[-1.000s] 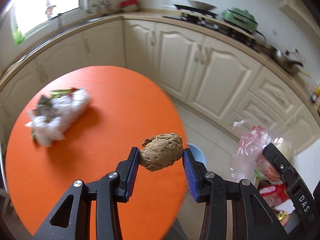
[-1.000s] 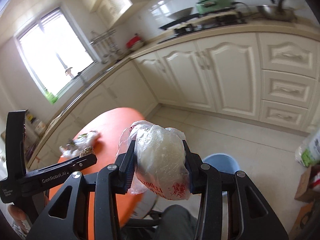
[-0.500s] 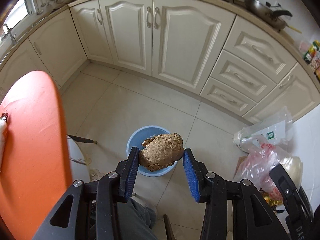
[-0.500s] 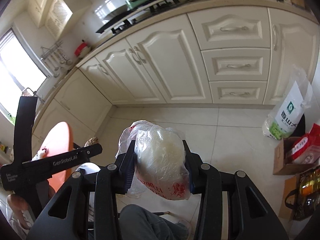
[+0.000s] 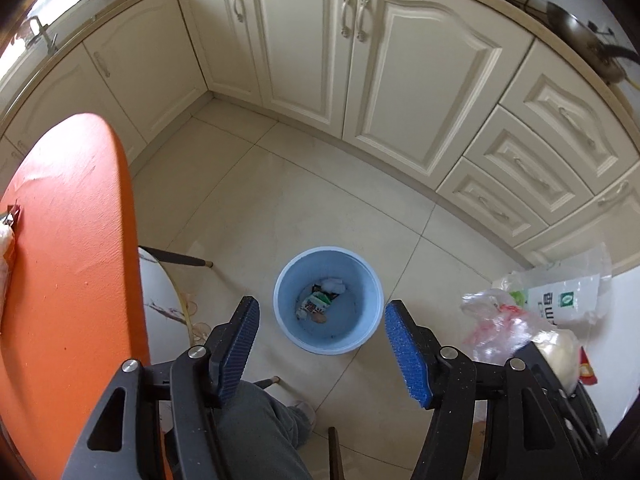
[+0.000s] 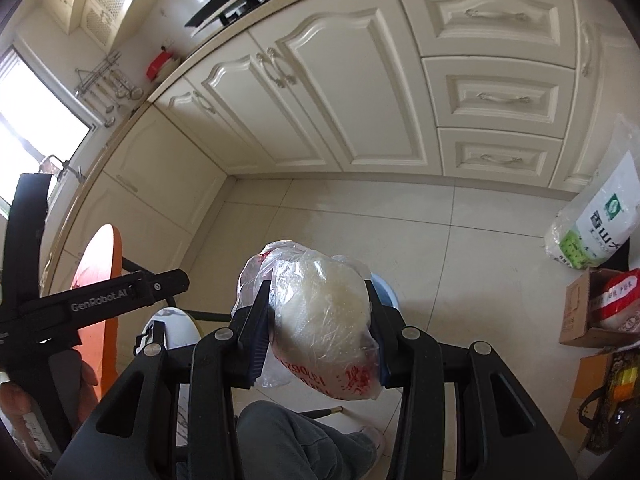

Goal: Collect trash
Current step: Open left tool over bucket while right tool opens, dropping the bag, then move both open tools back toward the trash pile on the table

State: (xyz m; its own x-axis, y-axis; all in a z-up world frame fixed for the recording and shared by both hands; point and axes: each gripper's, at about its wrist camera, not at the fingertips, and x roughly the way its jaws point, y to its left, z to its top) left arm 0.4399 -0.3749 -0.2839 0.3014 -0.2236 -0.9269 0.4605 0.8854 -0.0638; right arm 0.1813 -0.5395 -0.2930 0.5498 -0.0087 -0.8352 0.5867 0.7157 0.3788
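Note:
A light blue bin [image 5: 362, 334] stands on the tiled floor and holds several scraps of trash. My left gripper [image 5: 322, 344] is open and empty, held above the bin's near rim. My right gripper [image 6: 318, 328] is shut on a clear plastic bag [image 6: 320, 316] with red print and a white lump inside. The bag also shows in the left wrist view [image 5: 516, 332], to the right of the bin. Only a sliver of the bin [image 6: 384, 290] shows behind the bag in the right wrist view.
An orange round table [image 5: 68, 248] is on the left, with trash at its left edge. Cream cabinets [image 5: 360, 60] line the far side. A white sack [image 6: 596, 220] and a cardboard box [image 6: 592, 312] sit on the floor at right. A person's leg [image 5: 260, 432] is below the grippers.
My left gripper swung from the table to above the bin, opened, and the brown lump it held is gone from its jaws. The right gripper still holds the bag.

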